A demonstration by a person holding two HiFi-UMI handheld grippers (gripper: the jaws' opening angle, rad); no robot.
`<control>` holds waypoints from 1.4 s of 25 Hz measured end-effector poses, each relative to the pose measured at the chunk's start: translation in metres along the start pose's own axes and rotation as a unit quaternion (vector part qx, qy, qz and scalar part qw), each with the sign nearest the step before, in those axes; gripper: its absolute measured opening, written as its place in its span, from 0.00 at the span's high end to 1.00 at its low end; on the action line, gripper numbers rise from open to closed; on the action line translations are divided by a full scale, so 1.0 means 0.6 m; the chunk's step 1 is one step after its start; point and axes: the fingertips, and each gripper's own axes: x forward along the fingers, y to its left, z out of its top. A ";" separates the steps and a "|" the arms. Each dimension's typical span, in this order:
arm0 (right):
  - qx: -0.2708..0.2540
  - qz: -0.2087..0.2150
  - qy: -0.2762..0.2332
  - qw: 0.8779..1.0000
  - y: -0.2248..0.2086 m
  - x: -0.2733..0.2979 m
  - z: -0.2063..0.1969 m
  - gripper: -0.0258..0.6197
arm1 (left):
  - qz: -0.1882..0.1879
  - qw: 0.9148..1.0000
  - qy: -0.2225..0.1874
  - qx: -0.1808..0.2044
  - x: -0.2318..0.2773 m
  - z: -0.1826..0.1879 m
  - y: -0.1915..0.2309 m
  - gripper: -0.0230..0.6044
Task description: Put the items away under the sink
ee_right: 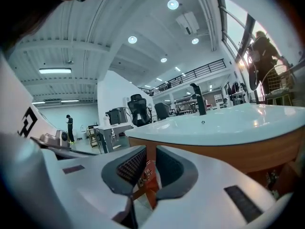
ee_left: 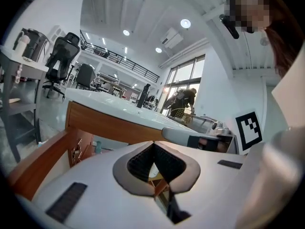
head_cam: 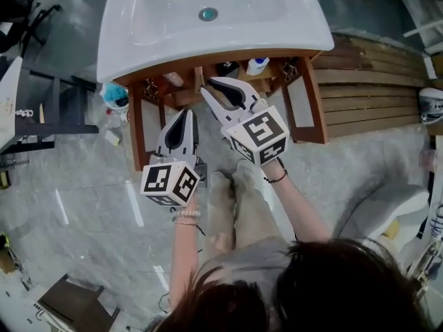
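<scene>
Held just in front of cabinet, both empty: left gripper jaws together, right gripper narrowly apart. Bottles shelved inside cabinet, under sink; apparently nothing left to carry.

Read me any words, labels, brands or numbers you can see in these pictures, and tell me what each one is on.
Readable text: none.
On the left gripper, marker cube: black-and-white square patterns only, no letters.
On the right gripper, marker cube: the same.
On the white bottle under the sink: any print is too small to read.
</scene>
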 end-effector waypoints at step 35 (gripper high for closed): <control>0.011 -0.001 0.006 1.000 0.041 -0.150 0.170 0.93 | -0.102 0.994 -0.002 0.026 -0.044 0.154 -0.157 0.96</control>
